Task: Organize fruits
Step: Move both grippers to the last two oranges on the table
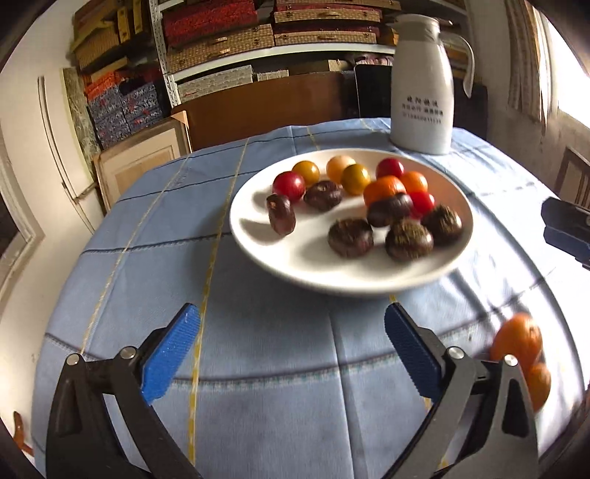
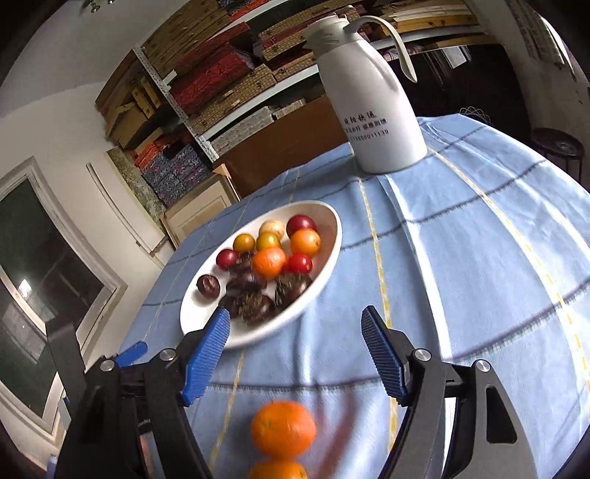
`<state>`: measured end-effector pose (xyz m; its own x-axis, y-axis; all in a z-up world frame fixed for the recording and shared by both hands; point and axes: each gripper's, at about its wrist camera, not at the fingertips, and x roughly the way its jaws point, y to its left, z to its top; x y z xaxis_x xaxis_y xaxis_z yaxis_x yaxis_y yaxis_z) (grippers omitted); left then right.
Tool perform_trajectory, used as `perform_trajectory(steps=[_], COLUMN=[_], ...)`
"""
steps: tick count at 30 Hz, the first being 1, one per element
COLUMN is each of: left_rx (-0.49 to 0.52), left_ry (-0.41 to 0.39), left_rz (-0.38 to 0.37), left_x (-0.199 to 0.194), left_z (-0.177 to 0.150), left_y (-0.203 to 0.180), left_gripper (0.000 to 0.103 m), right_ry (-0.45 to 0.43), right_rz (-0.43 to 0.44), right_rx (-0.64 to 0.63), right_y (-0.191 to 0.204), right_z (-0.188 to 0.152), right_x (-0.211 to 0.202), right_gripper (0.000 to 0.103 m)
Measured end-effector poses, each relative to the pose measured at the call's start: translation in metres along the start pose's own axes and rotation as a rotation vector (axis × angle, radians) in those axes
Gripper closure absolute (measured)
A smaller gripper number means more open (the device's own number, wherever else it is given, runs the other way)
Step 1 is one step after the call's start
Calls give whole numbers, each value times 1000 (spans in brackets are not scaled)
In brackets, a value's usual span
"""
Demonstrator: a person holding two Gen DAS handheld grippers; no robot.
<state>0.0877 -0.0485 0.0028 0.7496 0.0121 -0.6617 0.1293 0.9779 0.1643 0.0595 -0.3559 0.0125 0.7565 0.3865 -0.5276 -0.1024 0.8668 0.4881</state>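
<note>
Shelves of stacked boxes stand behind a round desk under a blue checked cloth, with both grippers spread apart and holding nothing.
On the desk, a tall white jug stands at the far edge; nearer, a white plate holds red, yellow and orange fruits and dark brown ones. Two oranges lie on the cloth apart from the plate, one behind the other, between the blue fingers of the right gripper, untouched. The left gripper hangs over bare cloth just before the plate, wide open.
</note>
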Motion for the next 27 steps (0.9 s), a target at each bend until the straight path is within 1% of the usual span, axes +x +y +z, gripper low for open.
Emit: perform_trajectory(steps=[4, 9, 11, 13, 17, 22, 27], left_rx=[-1, -59, -74, -76, -54, -45, -51], left_ry=[-7, -24, -23, -14, -9, -27, -32], left_rz=[16, 23, 19, 15, 25, 29, 20], left_x=[-19, -40, -43, -43, -41, -46, -48], left_z=[-15, -31, -34, -37, -36, -36, -35], left_y=[2, 14, 18, 19, 13, 12, 13], left_gripper=[5, 5, 5, 5, 5, 5, 5], right_ry=[60, 92, 108, 122, 155, 201, 226], right_rz=[-3, -18, -18, -26, -41, -63, -74], right_rx=[-50, -162, -182, -173, -179, -226, -226], right_y=[4, 21, 25, 23, 24, 32, 33], right_z=[-27, -46, -48, -48, -50, -55, -57], right_x=[-9, -13, -11, -9, -3, 6, 11], right_gripper=[28, 28, 28, 28, 28, 28, 28])
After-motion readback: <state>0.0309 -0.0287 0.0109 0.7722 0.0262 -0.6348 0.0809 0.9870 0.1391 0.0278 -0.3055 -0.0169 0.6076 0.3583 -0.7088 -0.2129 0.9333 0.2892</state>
